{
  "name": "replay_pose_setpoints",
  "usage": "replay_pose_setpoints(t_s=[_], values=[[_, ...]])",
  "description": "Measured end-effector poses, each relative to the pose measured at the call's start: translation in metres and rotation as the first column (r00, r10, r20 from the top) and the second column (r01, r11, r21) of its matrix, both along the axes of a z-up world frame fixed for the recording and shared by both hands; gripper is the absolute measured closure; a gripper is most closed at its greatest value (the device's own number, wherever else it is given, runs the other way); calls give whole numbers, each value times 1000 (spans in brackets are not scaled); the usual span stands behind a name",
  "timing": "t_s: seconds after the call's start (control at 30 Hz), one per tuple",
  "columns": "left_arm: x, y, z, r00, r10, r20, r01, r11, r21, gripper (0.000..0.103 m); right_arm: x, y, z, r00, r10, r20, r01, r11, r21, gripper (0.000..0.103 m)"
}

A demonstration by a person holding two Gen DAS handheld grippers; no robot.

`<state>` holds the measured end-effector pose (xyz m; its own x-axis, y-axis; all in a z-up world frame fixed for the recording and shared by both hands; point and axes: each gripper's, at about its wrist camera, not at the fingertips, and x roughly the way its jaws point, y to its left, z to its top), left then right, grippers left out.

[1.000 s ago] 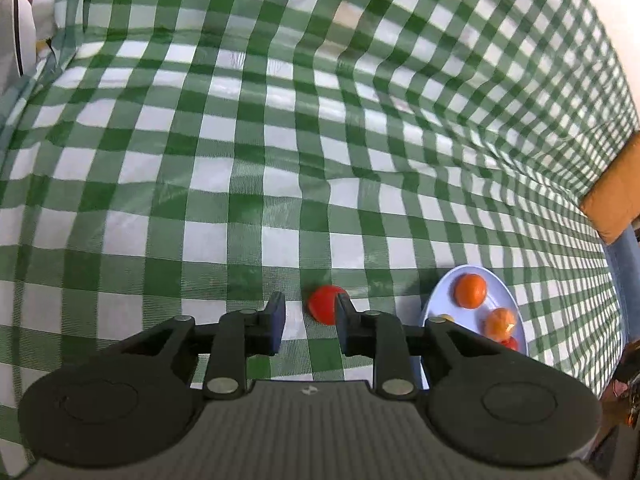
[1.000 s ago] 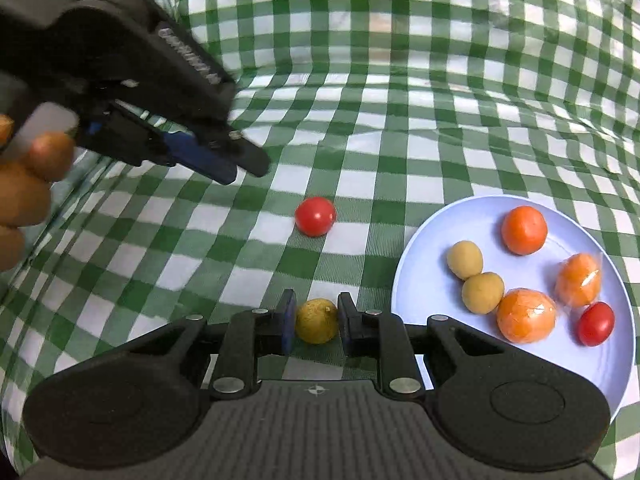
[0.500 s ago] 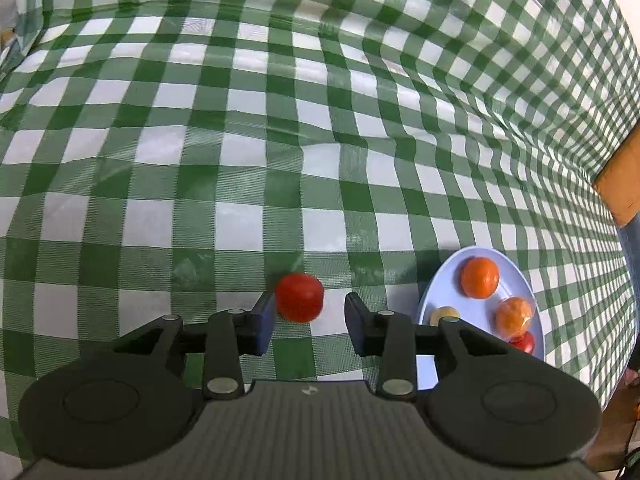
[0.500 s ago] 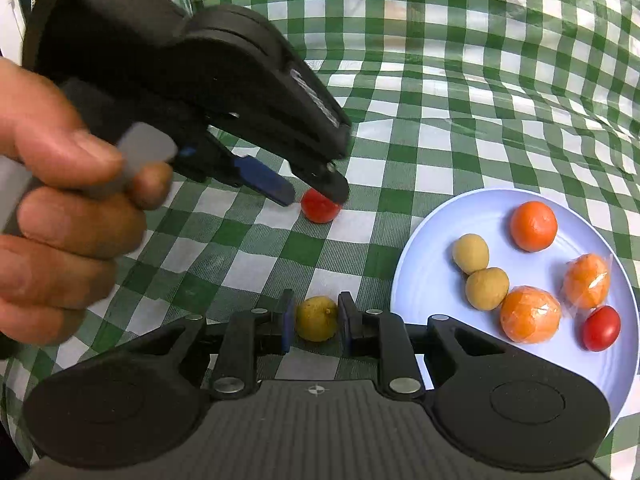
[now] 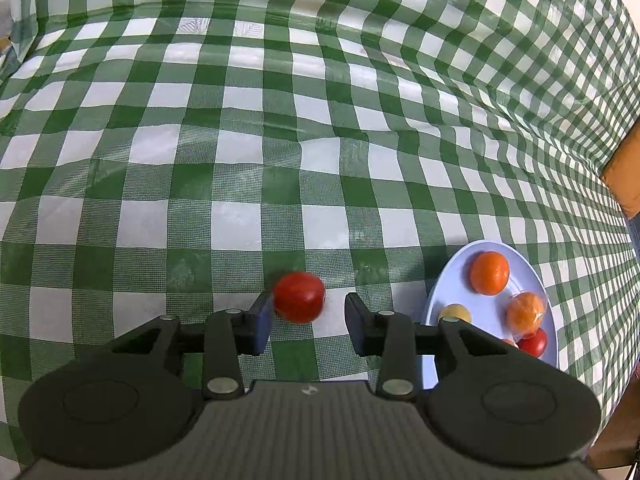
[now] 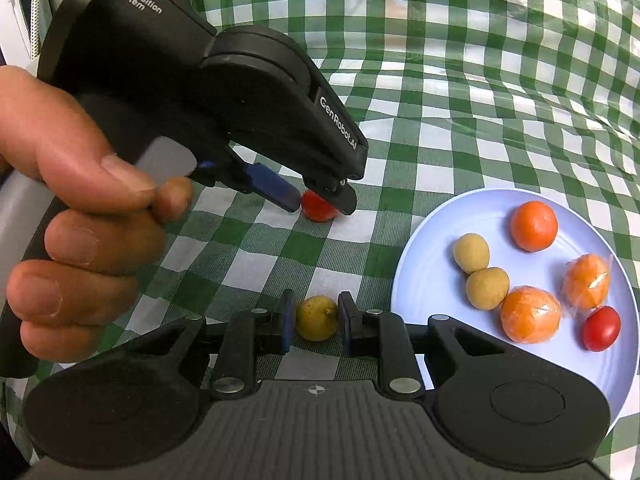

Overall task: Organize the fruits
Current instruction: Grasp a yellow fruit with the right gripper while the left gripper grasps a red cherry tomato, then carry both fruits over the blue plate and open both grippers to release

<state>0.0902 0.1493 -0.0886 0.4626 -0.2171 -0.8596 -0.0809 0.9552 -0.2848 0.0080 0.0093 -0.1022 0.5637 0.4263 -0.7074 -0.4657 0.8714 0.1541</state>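
The counter (image 5: 280, 128) spreads out under its green checked cloth, and on my right sits the pale plate (image 6: 424, 280) carrying oranges, two tan fruits and a red tomato. My left claw (image 5: 308, 314) stands apart around the loose red tomato (image 5: 299, 297) on the cloth; one pad touches it, the other is clear. My right claw (image 6: 316, 320) is clamped on a small yellow fruit (image 6: 317, 317), just beside the plate's rim.

- Green-checked tablecloth (image 5: 304, 128): glossy, wrinkled plastic sheet.
- Plate (image 6: 424, 280): smooth, pale, slight sheen.
- Right gripper (image 6: 316, 322): matt black plastic.
- Wrapped orange (image 6: 530, 314): shiny film.
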Motion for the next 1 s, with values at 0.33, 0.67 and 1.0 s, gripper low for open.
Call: replay_pose_setpoints(t_s=[0.33,0.67,1.0], values=[[2,-5,-2,1000,-6,-1,6,1000,29,72,-1,-1,5,1000,0,1,0,999,34,80],[-2,6,20,998,0,60,-2,999,34,73,-3,-10,14,999,-6,33,4,998,63,80],[-21,-2,55,983,-10,182,-14,992,128,73,-16,-30,44,987,-90,134,73,989,132,80]])
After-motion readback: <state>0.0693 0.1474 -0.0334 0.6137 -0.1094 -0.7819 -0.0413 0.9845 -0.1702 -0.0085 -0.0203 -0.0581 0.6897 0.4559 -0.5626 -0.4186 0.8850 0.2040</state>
